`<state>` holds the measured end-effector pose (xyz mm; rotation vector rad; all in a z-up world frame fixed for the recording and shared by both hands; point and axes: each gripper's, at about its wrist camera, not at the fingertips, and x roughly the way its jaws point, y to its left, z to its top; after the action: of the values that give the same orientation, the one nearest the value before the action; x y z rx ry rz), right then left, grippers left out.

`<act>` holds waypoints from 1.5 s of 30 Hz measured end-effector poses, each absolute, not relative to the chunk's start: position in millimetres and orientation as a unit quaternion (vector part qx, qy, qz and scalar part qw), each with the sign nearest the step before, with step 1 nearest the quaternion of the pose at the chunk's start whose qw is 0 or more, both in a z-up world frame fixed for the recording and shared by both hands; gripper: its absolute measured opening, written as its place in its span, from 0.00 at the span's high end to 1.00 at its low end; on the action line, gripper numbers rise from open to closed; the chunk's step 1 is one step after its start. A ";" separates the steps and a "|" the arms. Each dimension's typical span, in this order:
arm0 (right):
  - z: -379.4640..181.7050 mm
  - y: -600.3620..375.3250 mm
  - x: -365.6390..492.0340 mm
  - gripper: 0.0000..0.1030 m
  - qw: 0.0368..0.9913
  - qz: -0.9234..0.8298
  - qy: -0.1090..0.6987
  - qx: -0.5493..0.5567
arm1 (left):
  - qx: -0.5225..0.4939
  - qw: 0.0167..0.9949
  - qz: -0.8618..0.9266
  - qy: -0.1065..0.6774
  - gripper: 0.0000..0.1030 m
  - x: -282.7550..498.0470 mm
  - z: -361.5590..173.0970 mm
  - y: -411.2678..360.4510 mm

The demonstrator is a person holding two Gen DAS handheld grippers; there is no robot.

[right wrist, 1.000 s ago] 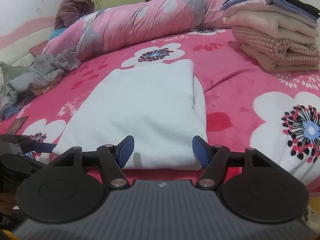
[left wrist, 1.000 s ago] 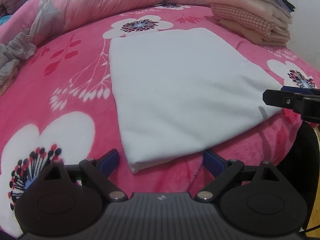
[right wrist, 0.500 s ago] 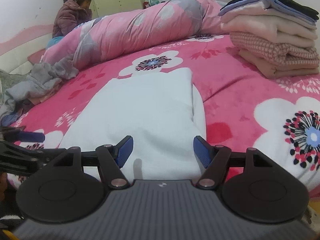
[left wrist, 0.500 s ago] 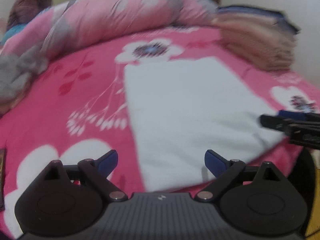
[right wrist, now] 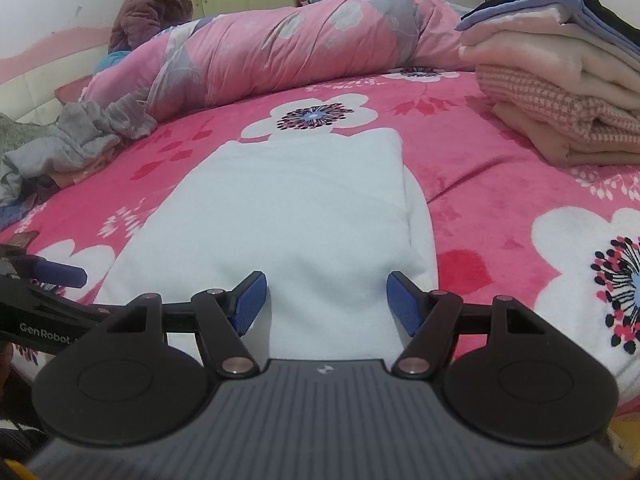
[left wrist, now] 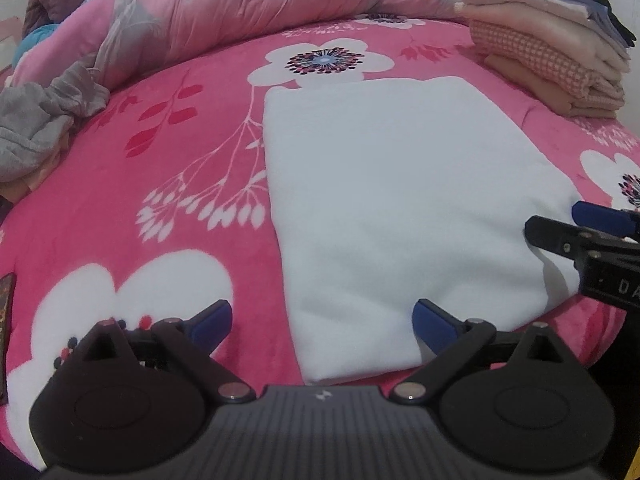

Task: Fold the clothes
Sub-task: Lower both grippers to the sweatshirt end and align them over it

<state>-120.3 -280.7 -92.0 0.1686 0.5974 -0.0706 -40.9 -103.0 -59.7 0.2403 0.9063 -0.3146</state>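
Two grippers face one folded white rectangular cloth (left wrist: 392, 208) that lies flat on our pink flower-printed plush bedspread (left wrist: 168, 152). Our left gripper (left wrist: 322, 320) sits at the cloth's near left corner: its jaws are opening, already very wide, with that corner lying in the gap below them, and neither blue pad presses on it. Our right gripper (right wrist: 326, 300) hovers over the near right end of the cloth (right wrist: 288, 216), jaws moderately parted, the white fabric showing between the blue pads with no pinch that we can see. Each gripper shows at the edge of the other's view, on opposite sides of the cloth's near edge.

Farther back lie a stack of folded beige, pink-checked and blue garments (right wrist: 560, 92), a rolled pink and grey quilt (right wrist: 280, 44), and a crumpled grey garment (right wrist: 88, 132).

Compared with a second ago, our left jaws stand a little wider, and the view has shifted so more of the bedspread's left side and the quilt appear. The cloth itself lies as before. Our right gripper's gap looks unchanged, and the cloth's near edge sits closer beneath it.
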 end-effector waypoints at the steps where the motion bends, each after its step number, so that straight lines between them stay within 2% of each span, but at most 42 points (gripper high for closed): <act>1: -92.7 -280.2 -120.4 0.35 0.952 -0.035 0.294 0.081 | 0.116 0.880 -0.150 0.435 0.05 -40.6 -59.7 -103.4; 34: -101.1 -275.3 -123.8 0.31 0.956 -0.031 0.283 0.071 | 0.140 0.885 -0.127 0.426 0.01 -44.3 -59.6 -111.4; 39: -93.5 -286.7 -123.3 0.31 0.956 -0.012 0.280 0.080 | 0.106 0.891 -0.177 0.405 0.01 -41.5 -56.0 -89.8; 45: -70.2 -357.6 -106.9 0.31 0.945 0.032 0.254 0.202 | 0.013 0.902 -0.229 0.365 0.01 -5.5 -47.0 -55.1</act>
<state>-106.9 -357.6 -70.2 0.4118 0.5175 0.0659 -5.5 -55.1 -47.0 0.0274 0.7545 -0.4738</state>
